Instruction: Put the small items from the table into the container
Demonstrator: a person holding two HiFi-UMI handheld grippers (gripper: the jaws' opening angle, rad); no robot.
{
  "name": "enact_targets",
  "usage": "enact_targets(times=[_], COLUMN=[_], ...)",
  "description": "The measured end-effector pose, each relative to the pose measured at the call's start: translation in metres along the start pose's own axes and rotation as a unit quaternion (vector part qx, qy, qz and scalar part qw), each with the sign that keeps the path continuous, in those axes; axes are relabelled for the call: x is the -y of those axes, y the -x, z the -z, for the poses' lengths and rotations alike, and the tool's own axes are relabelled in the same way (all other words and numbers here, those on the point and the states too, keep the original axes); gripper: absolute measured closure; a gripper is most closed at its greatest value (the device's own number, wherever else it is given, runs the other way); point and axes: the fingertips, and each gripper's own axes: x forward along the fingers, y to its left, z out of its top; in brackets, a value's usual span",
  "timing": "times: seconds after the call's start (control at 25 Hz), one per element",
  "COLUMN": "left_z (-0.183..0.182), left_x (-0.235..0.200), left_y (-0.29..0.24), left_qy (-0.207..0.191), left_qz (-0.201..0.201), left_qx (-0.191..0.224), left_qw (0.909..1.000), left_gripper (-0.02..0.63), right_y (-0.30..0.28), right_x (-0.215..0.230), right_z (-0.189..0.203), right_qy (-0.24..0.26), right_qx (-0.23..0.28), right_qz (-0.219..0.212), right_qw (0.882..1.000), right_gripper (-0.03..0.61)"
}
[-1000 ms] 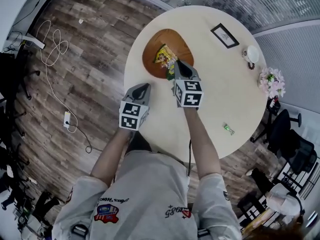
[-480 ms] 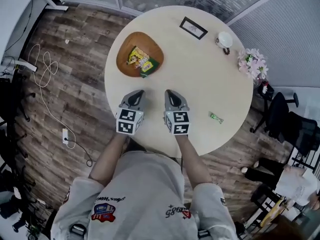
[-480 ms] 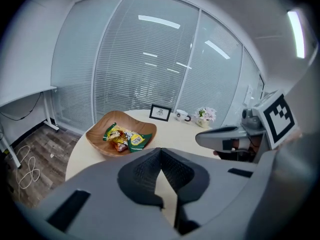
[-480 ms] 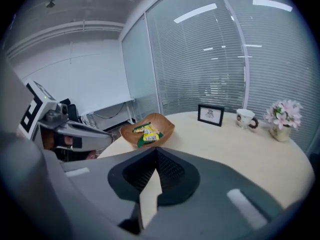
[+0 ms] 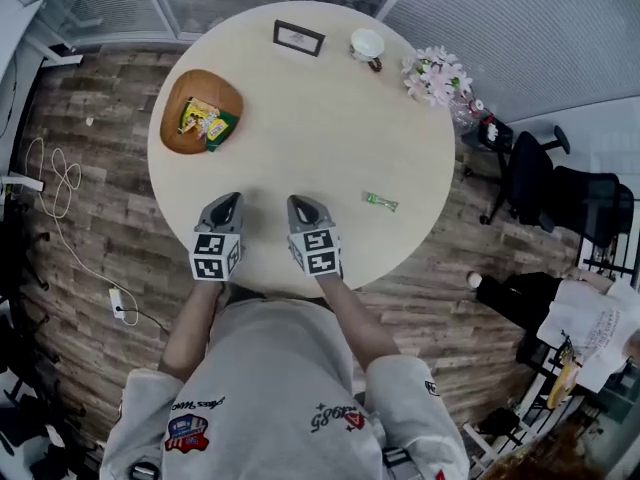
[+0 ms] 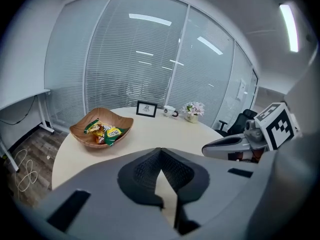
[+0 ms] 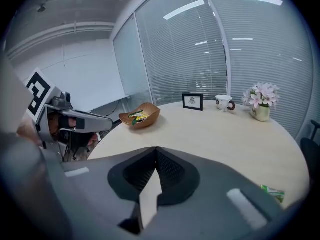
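Green packet (image 5: 380,202) far from snack-filled bowl (image 5: 195,83)

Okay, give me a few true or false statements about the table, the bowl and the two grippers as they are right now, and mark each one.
1. The wooden bowl holds snack packets. True.
2. A green packet lies on the table, outside the bowl. True.
3. The right gripper holds the green packet. False: its jaws are together on nothing, and the packet lies apart from it, to its right in the head view.
4. The picture frame lies in the bowl. False: it stands on the table near the far edge, close to the cup.
5. The left gripper has its jaws wide apart. False: they are together, with nothing between them.
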Motion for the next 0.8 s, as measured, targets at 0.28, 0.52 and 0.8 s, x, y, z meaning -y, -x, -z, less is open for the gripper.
enact_targets(times=[0.28,0.52,0.8], left_z=[0.005,0.012,0.026], left_x=[0.055,0.072,0.087], left_y=[-0.011,-0.011,-0.008], left_qy=[-0.010,-0.017,-0.017], left_qz=[0.009,0.000,-0.013], left_qx=[-0.008,-0.014,-0.027], left_qw=[0.9999,0.9998,0.9994], left_gripper=[0.607,0.607,0.607], right_y=[0.057,0.092,0.088], right_x=[0.089,0.195,0.263], right_z=[0.045,0.091,0.129], right_qy=[0.014,0.028,0.040], right_qx=[-0.005,-0.044,-0.134], right_qz=[0.063,0.135,0.128], right_qw=[0.998,0.989,0.982], right_gripper=[0.575,0.429,0.322])
